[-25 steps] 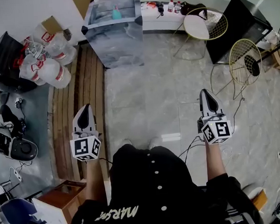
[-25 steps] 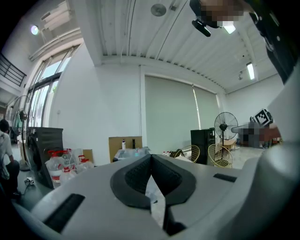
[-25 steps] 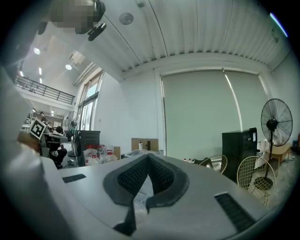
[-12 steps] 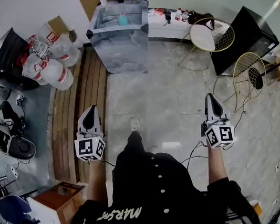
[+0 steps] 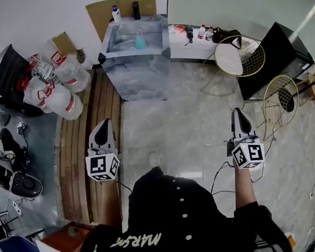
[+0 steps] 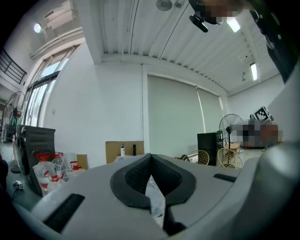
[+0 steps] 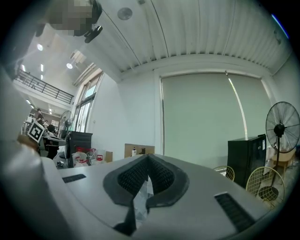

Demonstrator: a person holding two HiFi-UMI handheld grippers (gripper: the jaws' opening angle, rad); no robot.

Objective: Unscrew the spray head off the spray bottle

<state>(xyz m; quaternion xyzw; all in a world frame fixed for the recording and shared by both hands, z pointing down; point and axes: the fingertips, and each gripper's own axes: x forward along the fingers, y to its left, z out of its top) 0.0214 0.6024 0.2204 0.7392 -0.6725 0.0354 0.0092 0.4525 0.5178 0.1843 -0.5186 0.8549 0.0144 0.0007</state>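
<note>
Cluttered workspace, water jugs point(image 5: 55, 87), standing fan point(image 7: 281, 129)

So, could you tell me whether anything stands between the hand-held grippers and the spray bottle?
Nothing visible does: only open floor lies between the left hand-held gripper, the right hand-held gripper and the table where the spray bottle stands.

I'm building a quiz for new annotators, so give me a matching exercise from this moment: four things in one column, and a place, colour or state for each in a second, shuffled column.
Things:
1. spray bottle
2. left gripper
3. water jugs
4. wire chair

Descriptions:
a. gold frame, right of the table
b. teal, standing on the table top
c. jaws shut, nothing between them
d. heaped near the wall at the far left

Pairs: 1-b; 2-c; 3-d; 4-a
</note>
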